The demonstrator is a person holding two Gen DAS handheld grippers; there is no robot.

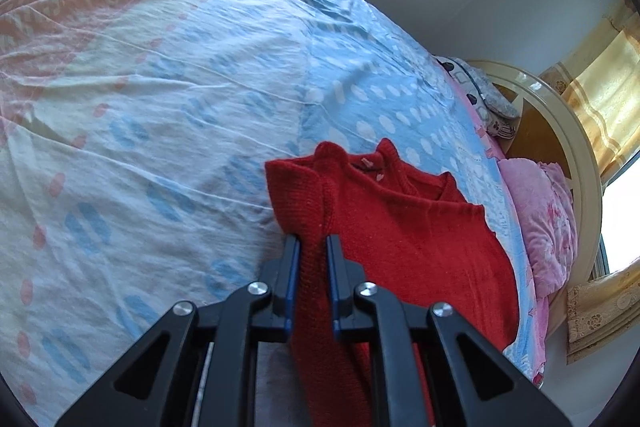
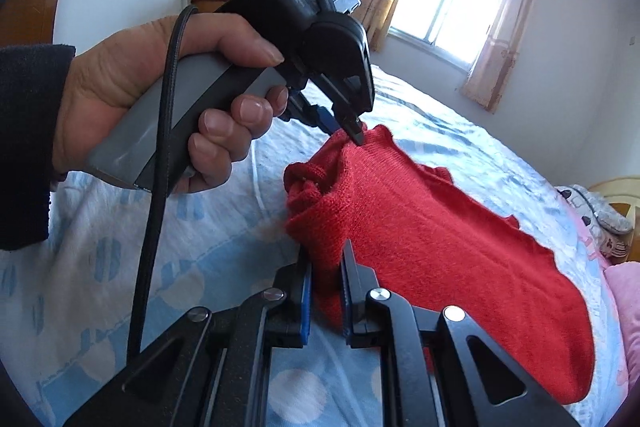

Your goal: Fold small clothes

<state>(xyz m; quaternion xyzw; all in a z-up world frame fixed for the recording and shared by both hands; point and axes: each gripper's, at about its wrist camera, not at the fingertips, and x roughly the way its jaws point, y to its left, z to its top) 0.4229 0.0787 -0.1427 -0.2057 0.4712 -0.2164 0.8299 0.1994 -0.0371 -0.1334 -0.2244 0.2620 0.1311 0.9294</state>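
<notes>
- Presently, the red knitted sweater (image 1: 400, 227) lay in the lower centre and right of the left wrist view, spread on the bed sheet with blue and pink oval print (image 1: 160, 107).
- The left gripper (image 1: 312, 247) was clamped on a bunched fold of the sweater's near edge; red knit filled the narrow gap between its black fingers with blue pads (image 1: 294, 267).
- The sweater's neckline, with a small pale label inside, sat at the middle of that frame, beyond the gripped fold.
- In the right wrist view, the right gripper (image 2: 326, 259) was likewise closed on a gathered wad of the same sweater (image 2: 440, 247) at lower centre, fabric pressed between both fingers.
- The left gripper (image 2: 352, 131) appeared at upper centre of that view, its tips pinching a raised corner of the sweater, which was lifted off the sheet at that point.
- The person's left hand (image 2: 160, 99) gripped the grey handle at the left of the frame, with a black cable (image 2: 160, 187) running down from it.
- The remainder of the sweater trailed to the lower right, resting on the sheet (image 2: 120, 247).
- A folded pink blanket (image 1: 540, 219) lay at the right edge of the left wrist view, near the cream curved headboard (image 1: 576, 131).
- A curtained window (image 2: 456, 7) occupied the upper right of the right wrist view.
</notes>
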